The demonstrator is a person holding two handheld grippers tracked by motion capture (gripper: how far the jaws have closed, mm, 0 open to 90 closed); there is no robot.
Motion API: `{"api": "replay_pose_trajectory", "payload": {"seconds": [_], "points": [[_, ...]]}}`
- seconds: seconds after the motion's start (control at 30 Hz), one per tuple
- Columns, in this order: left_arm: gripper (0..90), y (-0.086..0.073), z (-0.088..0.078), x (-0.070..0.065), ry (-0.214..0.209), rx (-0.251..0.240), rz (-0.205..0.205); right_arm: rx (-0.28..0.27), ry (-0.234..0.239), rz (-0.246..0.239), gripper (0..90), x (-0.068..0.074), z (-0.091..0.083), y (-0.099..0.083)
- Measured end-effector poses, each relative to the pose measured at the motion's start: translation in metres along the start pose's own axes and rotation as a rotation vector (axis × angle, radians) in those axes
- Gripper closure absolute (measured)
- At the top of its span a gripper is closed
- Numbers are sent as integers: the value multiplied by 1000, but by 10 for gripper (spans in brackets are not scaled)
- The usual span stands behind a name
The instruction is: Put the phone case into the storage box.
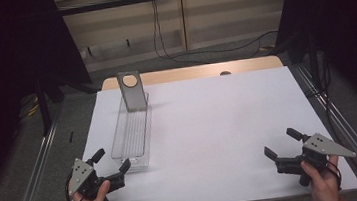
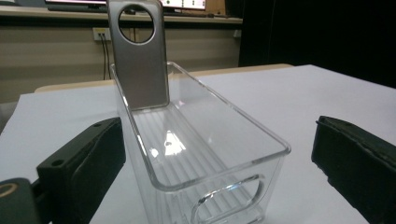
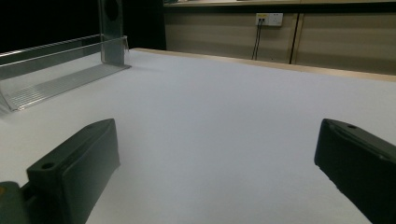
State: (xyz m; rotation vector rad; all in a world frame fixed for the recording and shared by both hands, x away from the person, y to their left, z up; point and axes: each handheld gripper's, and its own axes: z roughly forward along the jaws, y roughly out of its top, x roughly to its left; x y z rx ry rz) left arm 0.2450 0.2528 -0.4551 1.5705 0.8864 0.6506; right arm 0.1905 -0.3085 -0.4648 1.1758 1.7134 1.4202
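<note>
Clear plastic bin point(image 1: 132, 133): a long, narrow, see-through tray lying lengthwise on the white table cover point(image 1: 219, 126), left of centre, its long axis running from about 6 o'clock toward 12 o'clock in the high view.
Grey plate point(image 1: 131, 90): a flat metal-looking piece with a round hole near its top, standing upright at the bin's far end, at 12 o'clock from the bin's near wall.
Left gripper point(image 1: 111, 164): held at the table's 7 o'clock corner, jaws spread wide. In the high view one jaw tip lies at the bin's near end; whether it touches I cannot tell. In the left gripper view point(image 2: 215, 172) the bin's near end with its handle cut-out sits between the two jaws, nothing clasped.
Right gripper point(image 1: 280, 143): at the table's 5 o'clock corner, well apart from the bin, jaws wide and holding nothing. In the right gripper view point(image 3: 212, 163) the bare cover lies between them, the bin off at 10 o'clock.
</note>
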Motion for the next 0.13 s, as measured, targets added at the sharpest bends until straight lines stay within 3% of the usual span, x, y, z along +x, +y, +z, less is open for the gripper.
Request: {"api": "replay_pose_trajectory", "payload": {"seconds": [0.13], "points": [[29, 0, 0, 0, -26, 7, -6, 1, -2, -2, 0, 0, 0, 0]]}}
